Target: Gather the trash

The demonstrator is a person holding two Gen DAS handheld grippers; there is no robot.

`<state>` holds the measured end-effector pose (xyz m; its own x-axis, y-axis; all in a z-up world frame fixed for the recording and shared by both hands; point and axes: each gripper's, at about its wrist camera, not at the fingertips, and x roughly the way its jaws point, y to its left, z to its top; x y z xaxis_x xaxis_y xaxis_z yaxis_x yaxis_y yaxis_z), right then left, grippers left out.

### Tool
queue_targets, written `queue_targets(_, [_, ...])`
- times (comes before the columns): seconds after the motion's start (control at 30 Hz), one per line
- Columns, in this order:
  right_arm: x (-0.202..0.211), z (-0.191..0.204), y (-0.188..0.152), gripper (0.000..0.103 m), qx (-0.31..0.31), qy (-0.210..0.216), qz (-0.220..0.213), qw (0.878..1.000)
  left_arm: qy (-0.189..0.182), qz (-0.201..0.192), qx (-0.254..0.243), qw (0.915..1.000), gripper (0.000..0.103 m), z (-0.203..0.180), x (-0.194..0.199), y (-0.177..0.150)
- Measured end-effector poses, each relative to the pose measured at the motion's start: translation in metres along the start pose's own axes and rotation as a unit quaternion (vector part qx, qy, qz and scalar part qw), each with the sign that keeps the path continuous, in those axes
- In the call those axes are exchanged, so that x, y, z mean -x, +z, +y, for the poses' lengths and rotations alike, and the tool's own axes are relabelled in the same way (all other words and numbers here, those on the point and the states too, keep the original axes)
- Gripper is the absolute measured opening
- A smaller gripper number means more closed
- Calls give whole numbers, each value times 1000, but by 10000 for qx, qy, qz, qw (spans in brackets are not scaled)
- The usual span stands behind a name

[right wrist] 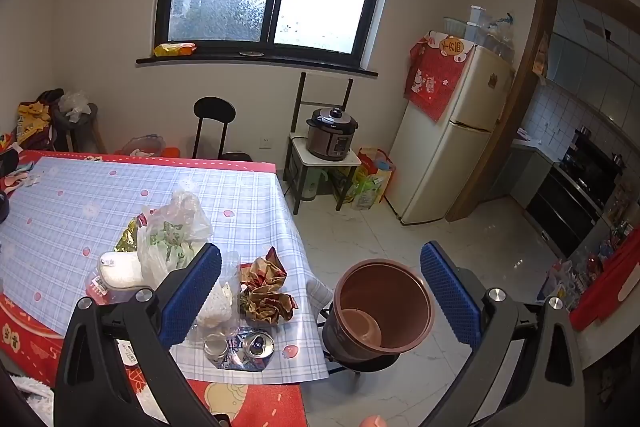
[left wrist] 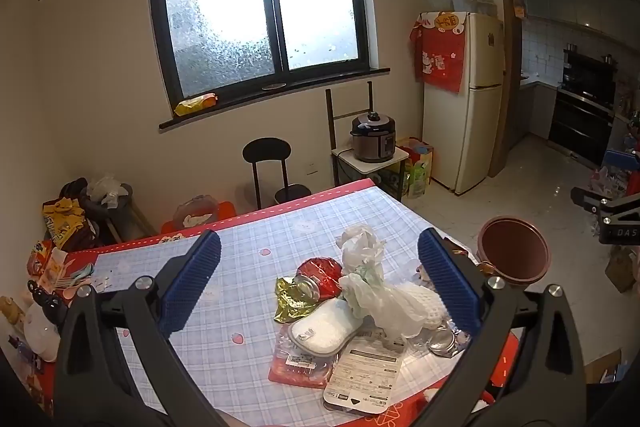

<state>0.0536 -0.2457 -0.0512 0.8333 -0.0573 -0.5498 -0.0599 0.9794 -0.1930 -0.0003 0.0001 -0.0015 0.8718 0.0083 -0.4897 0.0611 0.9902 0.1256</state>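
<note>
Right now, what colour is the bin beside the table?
Reddish-brown bin, clearest in the right wrist view.

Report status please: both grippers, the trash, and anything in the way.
Left gripper and right gripper open, empty. Trash pile untouched on table. Brown bin beside table edge, path clear.

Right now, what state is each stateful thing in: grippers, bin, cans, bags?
left gripper: open, holding nothing
right gripper: open, holding nothing
trash bin: upright beside the table, nearly empty
red can: on its side
silver can: lying, opened
plastic bag: crumpled on the table
brown wrapper: crumpled
</note>
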Motion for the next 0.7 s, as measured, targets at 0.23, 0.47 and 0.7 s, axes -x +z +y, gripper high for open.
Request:
queue_targets(0.23, [-1,0,0,98,-7,0,7,10000,1,3,-3,10000,97,0,0,0])
queue_targets(0.47, [-1,-1,0,98,-7,2,10,10000,1,8,-1,10000,97,0,0,0])
queue_targets(0.7, [-1,-1,1,98,-8,1,14,10000,-5,11,-4,10000,97,-1,-1,0])
